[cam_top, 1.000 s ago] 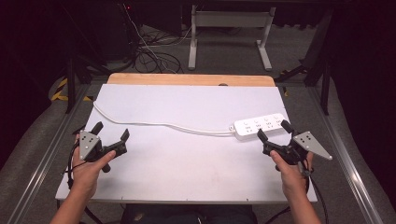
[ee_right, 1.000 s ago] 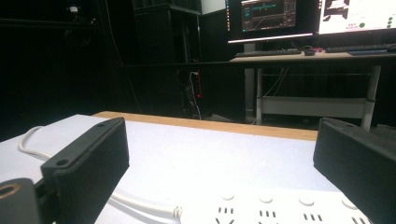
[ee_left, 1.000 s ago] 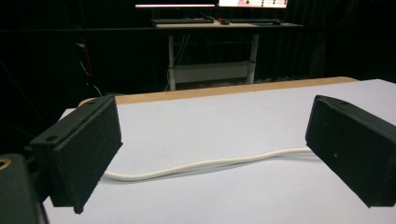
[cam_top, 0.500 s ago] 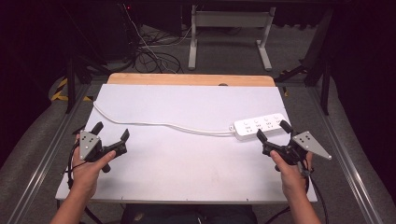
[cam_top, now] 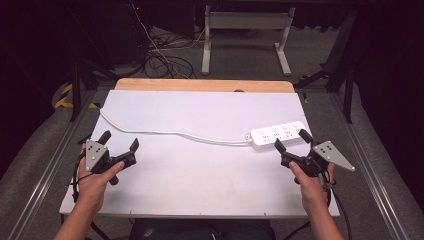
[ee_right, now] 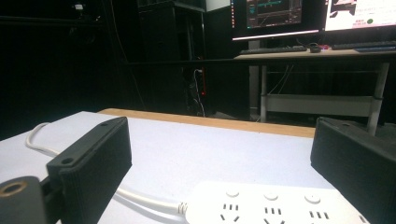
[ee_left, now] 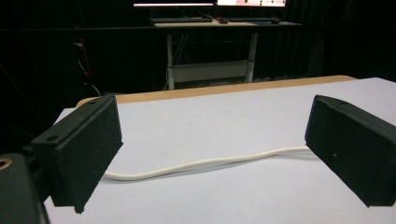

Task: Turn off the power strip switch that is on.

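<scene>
— White plastic, that power strip [cam_top: 278, 135]: where is it lying from the right gripper [cam_top: 290, 141]?

— Just ahead of it, on the right part of the table [cam_top: 200, 175]. In the high view the jaws are standing wide apart at the strip's near edge, apart from it as far as I can tell. In the right gripper view the sockets are showing low between the jaws.

— And its long axis?

— Running across the table, rising slightly toward the right, so it is lying crosswise to the reach.

— Is the left gripper [cam_top: 119, 143] any closer?

— No, it is hovering well apart, at the left, also open and holding nothing. The cord [cam_top: 170, 133] is trailing from the strip across toward the table's far left corner, passing just beyond those jaws.

— Anything differing from a second ago?

— Nothing I can make out; both hands and the strip are sitting where they were.
</scene>
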Motion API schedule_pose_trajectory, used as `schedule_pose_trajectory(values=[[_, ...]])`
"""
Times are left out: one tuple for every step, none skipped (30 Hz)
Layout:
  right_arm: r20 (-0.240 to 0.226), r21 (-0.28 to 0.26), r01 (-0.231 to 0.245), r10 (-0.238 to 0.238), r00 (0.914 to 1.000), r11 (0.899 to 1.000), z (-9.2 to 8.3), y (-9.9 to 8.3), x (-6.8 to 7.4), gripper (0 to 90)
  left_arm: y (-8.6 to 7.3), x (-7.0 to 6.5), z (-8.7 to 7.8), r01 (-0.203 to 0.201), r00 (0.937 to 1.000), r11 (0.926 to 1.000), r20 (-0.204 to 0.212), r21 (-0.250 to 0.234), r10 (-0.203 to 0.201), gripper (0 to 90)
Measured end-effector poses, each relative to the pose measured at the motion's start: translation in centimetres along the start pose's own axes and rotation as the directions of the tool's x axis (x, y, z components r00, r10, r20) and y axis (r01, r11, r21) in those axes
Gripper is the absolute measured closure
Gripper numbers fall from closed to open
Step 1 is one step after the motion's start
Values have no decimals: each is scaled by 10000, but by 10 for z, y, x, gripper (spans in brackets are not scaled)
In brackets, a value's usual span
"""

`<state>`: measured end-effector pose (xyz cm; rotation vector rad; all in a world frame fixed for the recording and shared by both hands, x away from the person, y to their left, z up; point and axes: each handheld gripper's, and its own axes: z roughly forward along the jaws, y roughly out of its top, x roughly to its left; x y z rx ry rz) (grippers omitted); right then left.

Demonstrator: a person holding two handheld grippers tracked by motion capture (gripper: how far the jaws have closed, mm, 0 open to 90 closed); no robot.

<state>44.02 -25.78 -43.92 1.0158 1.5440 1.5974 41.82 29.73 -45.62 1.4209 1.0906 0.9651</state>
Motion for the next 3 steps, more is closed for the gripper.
schedule_pose_trajectory(values=[[14, 4, 13, -13, 10000, 10000, 0, 0, 0, 58, 0, 0, 0, 9, 10000, 10000, -3, -4, -9, 44], [17, 2, 1, -1, 10000, 10000, 0, 0, 0, 58, 0, 0, 0, 10, 10000, 10000, 2, -4, -10, 44], [6, 14, 3, -3, 10000, 10000, 0, 0, 0, 58, 0, 0, 0, 14, 10000, 10000, 5, -7, -14, 45]])
